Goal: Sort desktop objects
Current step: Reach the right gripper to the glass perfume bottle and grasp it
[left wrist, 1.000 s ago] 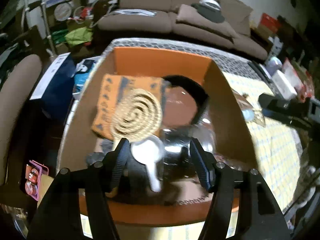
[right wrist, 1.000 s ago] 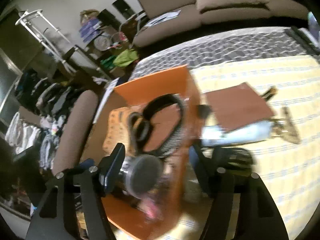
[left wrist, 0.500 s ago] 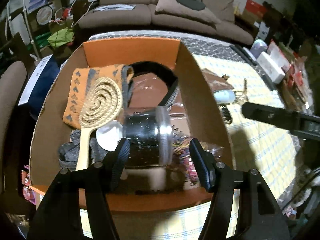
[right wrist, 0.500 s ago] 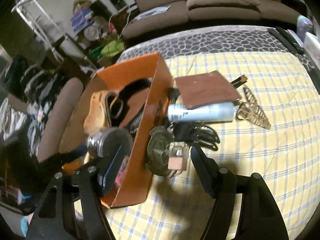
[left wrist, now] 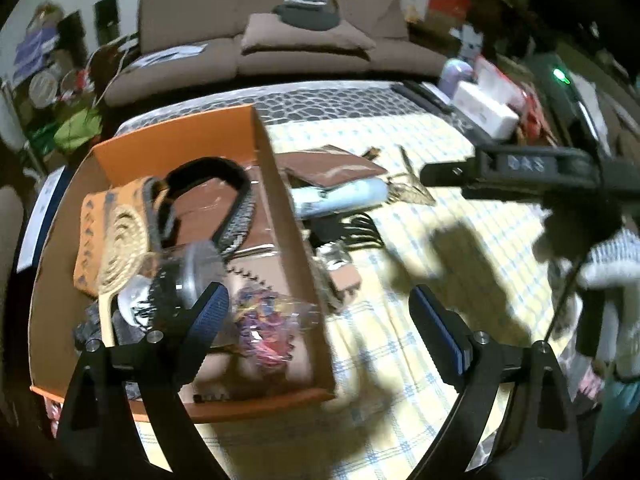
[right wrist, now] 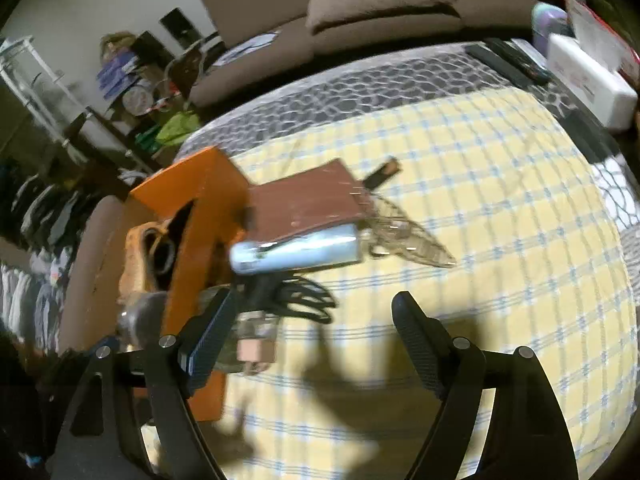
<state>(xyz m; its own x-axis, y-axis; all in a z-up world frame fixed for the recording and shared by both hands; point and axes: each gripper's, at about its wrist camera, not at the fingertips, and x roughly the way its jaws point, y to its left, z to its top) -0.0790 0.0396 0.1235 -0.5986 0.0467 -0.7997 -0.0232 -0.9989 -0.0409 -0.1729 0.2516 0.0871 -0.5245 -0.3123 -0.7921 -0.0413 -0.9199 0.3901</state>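
Observation:
An orange cardboard box [left wrist: 276, 184] [right wrist: 200, 220] sits at the table's left. It holds black headphones [left wrist: 200, 176], a spiral wooden brush [left wrist: 120, 248], a clear jar with a grey lid [left wrist: 184, 276] and a bag of coloured bits [left wrist: 264, 320]. Right of the box lie a brown wallet [left wrist: 332, 168] [right wrist: 308, 204], a pale blue tube [left wrist: 340, 200] [right wrist: 296, 252], a black claw clip [left wrist: 352, 232] [right wrist: 296, 300] and a gold hair clip [right wrist: 408, 236]. My left gripper [left wrist: 320, 320] is open and empty above the box's right wall. My right gripper [right wrist: 312, 328] is open and empty near the claw clip.
A yellow checked cloth [right wrist: 480, 200] covers the table. A white box [right wrist: 588, 76] and remotes [right wrist: 508, 60] lie at the far right edge. A brown sofa [left wrist: 280, 40] stands behind. The right gripper's body [left wrist: 520, 168] shows in the left wrist view.
My left gripper has swung right, from over the box's inside to over its right wall. My right gripper has moved right, away from the box, over the cloth.

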